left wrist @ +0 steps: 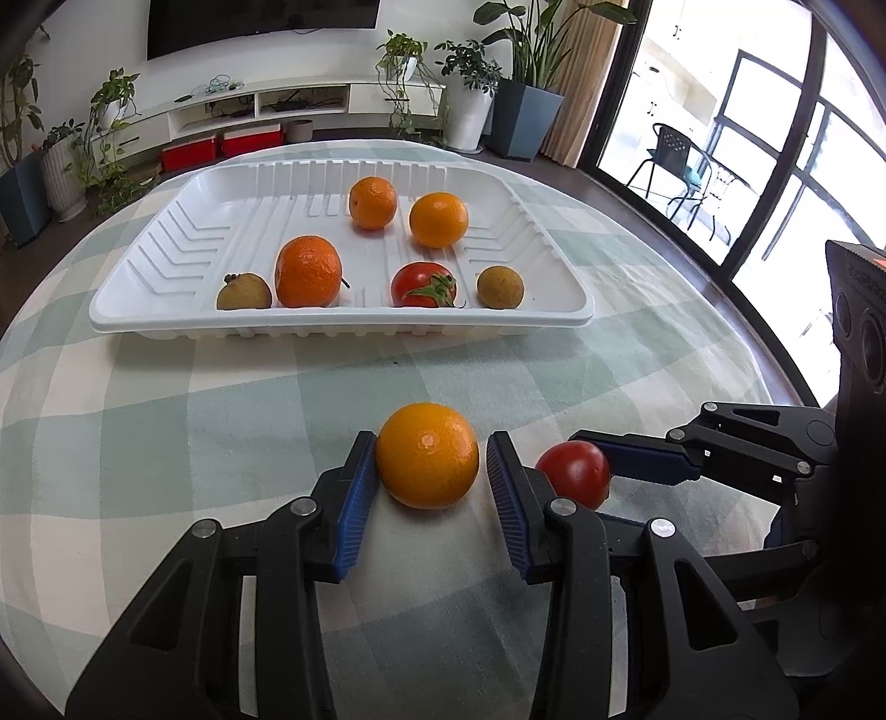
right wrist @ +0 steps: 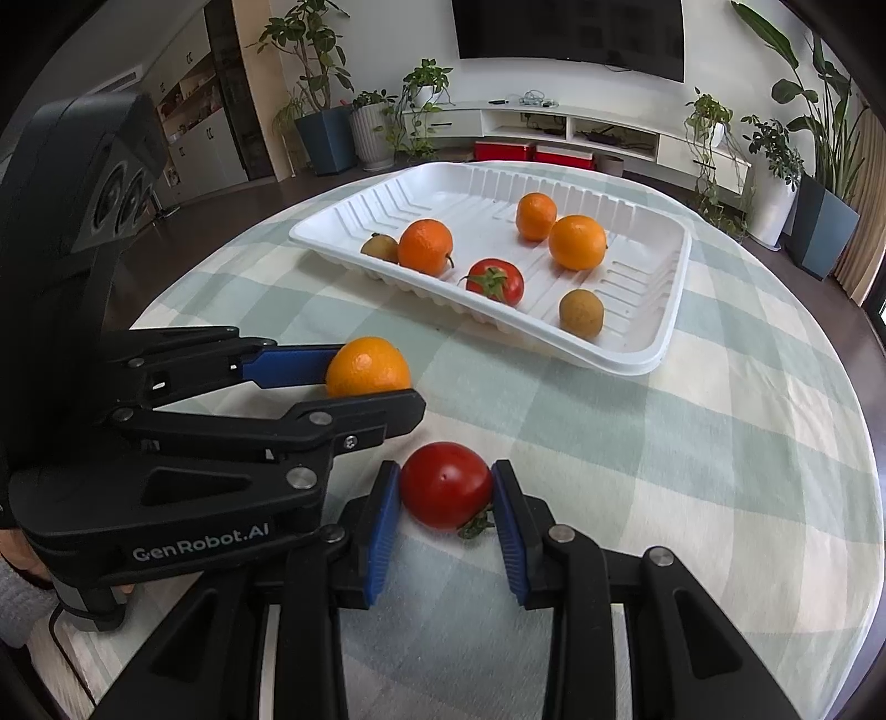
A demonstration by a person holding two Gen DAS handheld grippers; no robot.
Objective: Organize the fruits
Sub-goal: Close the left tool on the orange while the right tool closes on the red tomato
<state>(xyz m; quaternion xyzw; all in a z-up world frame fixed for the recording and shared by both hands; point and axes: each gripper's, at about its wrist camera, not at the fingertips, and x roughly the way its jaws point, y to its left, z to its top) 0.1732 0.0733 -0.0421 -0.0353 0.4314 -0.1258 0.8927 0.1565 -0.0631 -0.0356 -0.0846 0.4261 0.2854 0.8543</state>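
While the left tool [left wrist: 427,462] brackets an orange [left wrist: 427,463] on the checked bench [left wrist: 166,443], one pad touching, the other just clear, the right tool [right wrist: 446,487] clamps a tomato [right wrist: 446,485] beside it; the white tray [left wrist: 343,321] behind holds six fruits.

Bright living room: wall-mounted television [right wrist: 570,33], white low cabinet [left wrist: 266,105], potted plants [left wrist: 470,83], glazed doors [left wrist: 775,138], daylit.

Right gripper [right wrist: 446,501] fingers clamp tomato [right wrist: 446,484] on checked cloth [right wrist: 692,443]; left gripper [right wrist: 371,382] around orange [right wrist: 366,365].
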